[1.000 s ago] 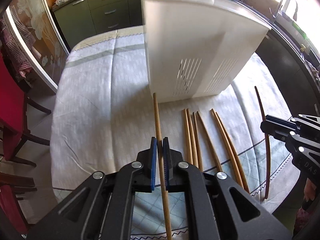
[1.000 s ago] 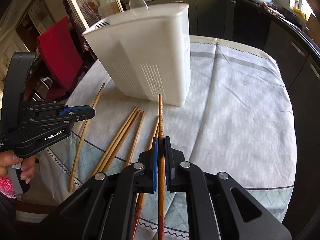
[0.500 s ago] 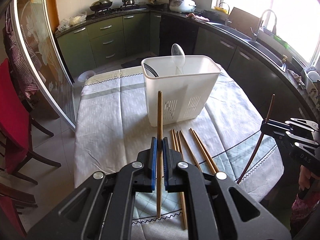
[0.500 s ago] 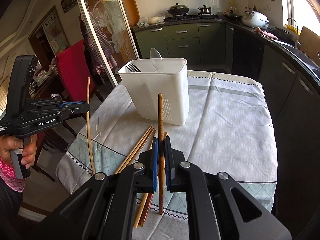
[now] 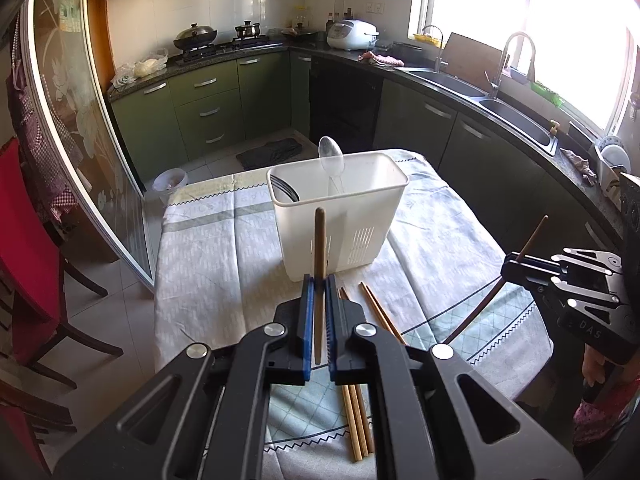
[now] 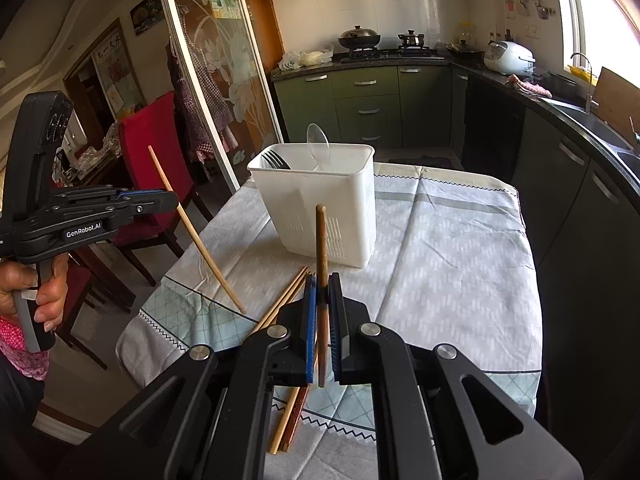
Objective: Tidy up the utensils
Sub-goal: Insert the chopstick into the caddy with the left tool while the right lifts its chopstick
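Home kitchen: stove (image 5: 224, 46), sink (image 5: 452, 82), cabinets (image 5: 208, 108)

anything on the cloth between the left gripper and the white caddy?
Left wrist view: loose chopsticks lie just right of the left gripper, short of the white caddy. Directly ahead, only bare tablecloth, crossed in the air by the held chopstick.

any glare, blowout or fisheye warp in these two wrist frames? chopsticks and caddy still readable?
Left wrist view: window blown out white, straight lines bow near the edges; white caddy and the chopstick in the left gripper stay sharp. Right wrist view: more even light, only the window clipped at the right edge; door frame curves; chopstick in the right gripper sharp.
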A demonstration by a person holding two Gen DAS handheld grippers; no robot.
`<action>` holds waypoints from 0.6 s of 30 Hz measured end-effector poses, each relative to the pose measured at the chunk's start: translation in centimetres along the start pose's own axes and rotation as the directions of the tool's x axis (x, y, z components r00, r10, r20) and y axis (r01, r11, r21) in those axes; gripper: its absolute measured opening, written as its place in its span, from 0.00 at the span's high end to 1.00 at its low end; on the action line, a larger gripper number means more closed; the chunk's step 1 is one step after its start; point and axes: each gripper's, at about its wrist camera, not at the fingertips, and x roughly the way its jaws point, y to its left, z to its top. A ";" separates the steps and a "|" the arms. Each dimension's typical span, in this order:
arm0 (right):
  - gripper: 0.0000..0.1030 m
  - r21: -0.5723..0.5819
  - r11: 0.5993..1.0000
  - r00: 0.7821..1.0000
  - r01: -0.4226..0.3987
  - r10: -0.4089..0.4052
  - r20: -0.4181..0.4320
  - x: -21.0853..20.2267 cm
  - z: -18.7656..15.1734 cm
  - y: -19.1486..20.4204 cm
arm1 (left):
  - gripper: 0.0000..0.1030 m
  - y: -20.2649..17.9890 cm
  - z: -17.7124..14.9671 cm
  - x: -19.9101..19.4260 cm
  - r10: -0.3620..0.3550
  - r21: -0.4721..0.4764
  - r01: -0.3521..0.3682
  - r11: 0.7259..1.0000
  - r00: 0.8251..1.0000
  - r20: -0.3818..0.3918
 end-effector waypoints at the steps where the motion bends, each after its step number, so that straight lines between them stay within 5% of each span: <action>1: 0.93 0.001 1.000 1.000 0.000 0.000 0.003 -0.2 0.0 -0.1 | 0.95 -0.1 0.3 -0.2 0.001 0.004 -0.001 1.000 1.000 0.007; 11: 0.93 0.021 1.000 1.000 0.008 -0.008 -0.005 -0.3 -0.2 -1.3 | 0.95 -1.3 6.8 -4.8 -0.015 0.010 0.014 1.000 0.992 0.128; 18: 0.93 0.032 0.999 1.000 0.002 -0.001 -0.014 0.2 -0.3 -2.0 | 0.95 -1.6 12.3 -7.6 0.020 -0.009 -0.018 1.000 0.963 0.268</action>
